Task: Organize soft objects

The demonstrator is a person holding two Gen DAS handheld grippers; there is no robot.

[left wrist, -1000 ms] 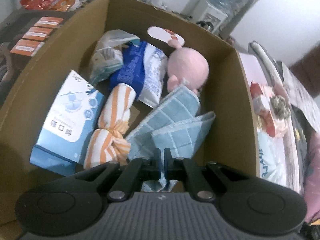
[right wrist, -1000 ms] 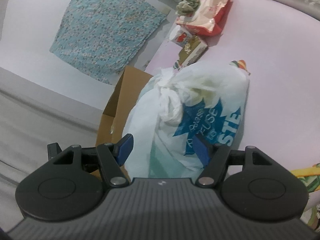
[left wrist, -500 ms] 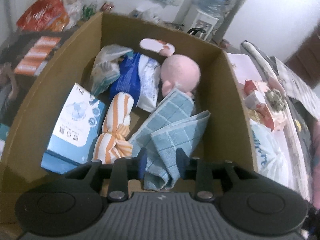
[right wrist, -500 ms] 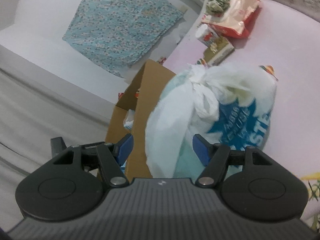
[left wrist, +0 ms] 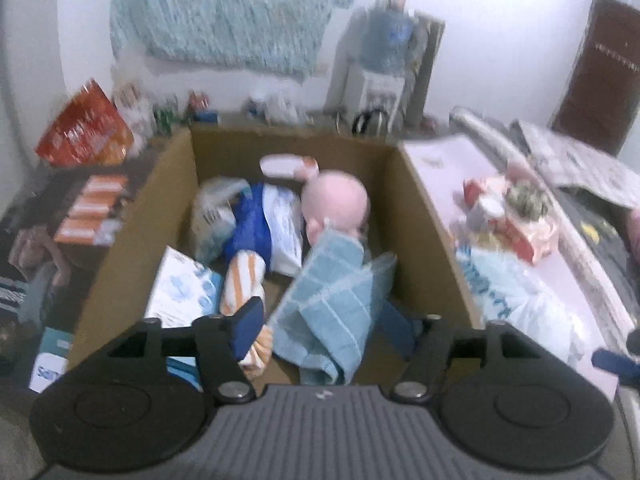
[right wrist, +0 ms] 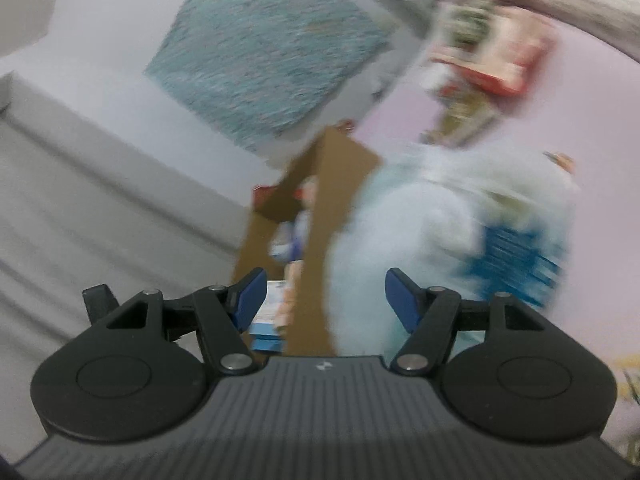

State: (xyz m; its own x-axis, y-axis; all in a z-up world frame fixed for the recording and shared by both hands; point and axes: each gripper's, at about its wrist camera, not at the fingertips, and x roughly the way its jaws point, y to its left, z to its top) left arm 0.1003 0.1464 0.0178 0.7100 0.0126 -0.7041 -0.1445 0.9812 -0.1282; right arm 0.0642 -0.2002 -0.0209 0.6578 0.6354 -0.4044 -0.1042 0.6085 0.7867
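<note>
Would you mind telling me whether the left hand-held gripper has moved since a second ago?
Yes. The left hand-held gripper has pulled up and back from the cardboard box, its jaws just opening off the blue towel.

Cardboard box (left wrist: 424, 248): matt brown corrugated board. Blue checked towel (left wrist: 336, 304): soft woven cloth, ribbed grid. Orange-striped cloth roll (left wrist: 242, 280): terry-like fabric. Pink plush toy (left wrist: 340, 200): smooth, soft pile. Blue-and-white pouch (left wrist: 276, 228): glossy plastic film. White plastic bag (right wrist: 420, 232): thin, crinkled, printed blue. Gripper pads (right wrist: 250, 298): matt blue, on black plastic arms.
</note>
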